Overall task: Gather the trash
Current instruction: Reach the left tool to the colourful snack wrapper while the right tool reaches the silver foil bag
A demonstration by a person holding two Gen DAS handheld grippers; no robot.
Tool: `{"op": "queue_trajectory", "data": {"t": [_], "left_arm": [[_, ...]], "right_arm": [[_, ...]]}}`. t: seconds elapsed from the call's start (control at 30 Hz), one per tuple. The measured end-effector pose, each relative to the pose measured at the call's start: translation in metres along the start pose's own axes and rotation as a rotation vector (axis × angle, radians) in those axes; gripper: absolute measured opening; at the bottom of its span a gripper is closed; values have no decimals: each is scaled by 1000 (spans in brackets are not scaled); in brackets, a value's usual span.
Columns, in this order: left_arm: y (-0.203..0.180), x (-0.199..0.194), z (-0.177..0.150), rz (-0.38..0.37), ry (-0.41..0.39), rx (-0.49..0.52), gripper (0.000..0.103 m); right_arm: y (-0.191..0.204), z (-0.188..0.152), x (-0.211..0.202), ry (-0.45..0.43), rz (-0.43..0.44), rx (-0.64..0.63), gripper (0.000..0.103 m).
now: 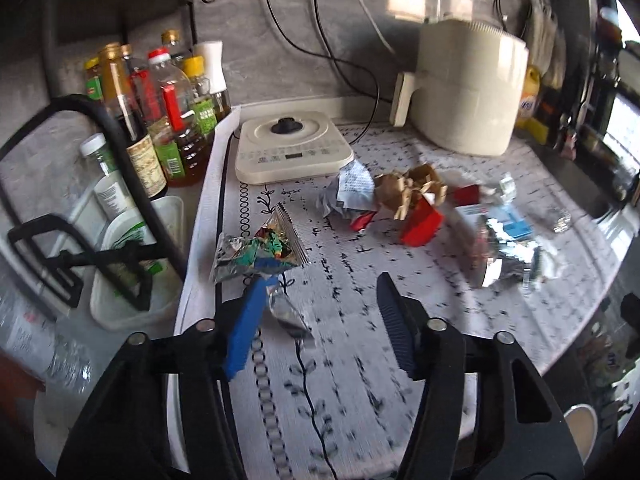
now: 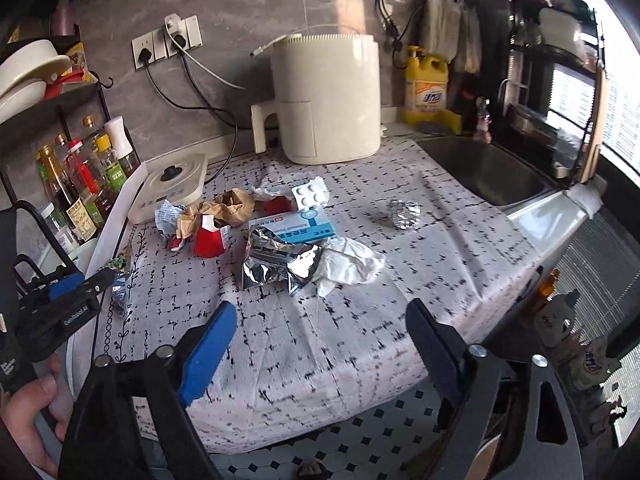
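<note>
My left tongs [image 1: 320, 276] stand spread and empty, with the colourful foil wrapper [image 1: 256, 250] touching their blue pad. It looks light, crinkly and slippery, so I'd pinch its crumpled middle. My right tongs [image 2: 322, 306] gape wide, and the silver foil bag [image 2: 280, 262] lies just ahead. The counter [image 2: 320, 344] edge drops off beneath them, with open cloth between the two.
</note>
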State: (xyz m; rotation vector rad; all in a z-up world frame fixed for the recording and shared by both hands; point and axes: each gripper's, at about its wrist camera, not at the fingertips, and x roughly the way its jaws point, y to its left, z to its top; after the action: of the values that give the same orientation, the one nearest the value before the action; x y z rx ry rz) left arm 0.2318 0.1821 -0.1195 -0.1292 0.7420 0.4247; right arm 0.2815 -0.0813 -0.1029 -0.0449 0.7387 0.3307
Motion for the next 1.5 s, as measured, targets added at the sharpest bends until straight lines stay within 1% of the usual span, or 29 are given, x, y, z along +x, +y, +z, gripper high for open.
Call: {"op": "queue_trajectory", "data": {"t": [0.17,0.23,0.33,0.4,0.57,0.63,0.67,0.7,0.73,0.77,0.8,0.93,0.97,1.03,1.07,1.1,1.13,1.23,1.27,1.3,1.33,1.37,1.4,1.47,1.5], "left_arm": [[-1,34,7,55,23,39,54],[-3,45,10,97,16,73,54],[-1,60,13,136,26,97,54],[-1,71,14,147,44,109,54],[-1,93,14,170,77,126,54],[2,98,14,158,88,115,44],[3,100,14,156,92,114,30],[5,103,14,143,103,109,22],[7,107,13,129,118,97,5],[9,110,13,117,129,82,2],[11,111,13,107,132,70,1],[9,99,16,80,63,52,1],[9,96,17,68,54,45,1],[9,89,18,47,35,33,1],[9,86,18,32,27,27,1],[9,83,18,19,20,20,1],[9,79,18,6,10,14,1],[6,70,19,-13,-6,29,1],[4,70,21,-4,-3,43,1],[3,69,22,11,-5,52,2],[2,69,24,26,-7,61,14],[1,70,25,39,-10,70,51],[-1,68,28,56,-28,81,84],[-1,63,33,89,-92,99,85],[-4,63,37,109,-101,113,85]], "right_arm": [[6,13,44,40,44,7,76],[10,16,58,60,57,15,74],[14,17,78,88,72,19,69],[16,18,91,107,72,27,67],[22,21,107,128,63,21,67],[25,22,112,138,58,17,67],[26,22,114,141,54,14,67],[27,22,118,147,48,12,67],[28,21,120,152,43,14,67],[27,21,121,156,40,18,67],[27,20,123,160,36,22,67],[21,17,127,170,25,48,66],[20,16,128,173,26,52,64],[18,14,135,199,38,65,55],[17,13,138,215,46,76,40],[16,12,142,232,56,92,22],[15,11,143,237,61,100,20],[17,13,136,202,61,96,13],[18,14,133,194,64,89,8],[18,15,131,190,65,84,7],[18,16,128,182,64,81,7],[18,16,126,176,64,78,6],[19,17,123,167,64,74,6],[18,18,119,157,62,69,5],[19,19,118,153,64,67,5]]}}
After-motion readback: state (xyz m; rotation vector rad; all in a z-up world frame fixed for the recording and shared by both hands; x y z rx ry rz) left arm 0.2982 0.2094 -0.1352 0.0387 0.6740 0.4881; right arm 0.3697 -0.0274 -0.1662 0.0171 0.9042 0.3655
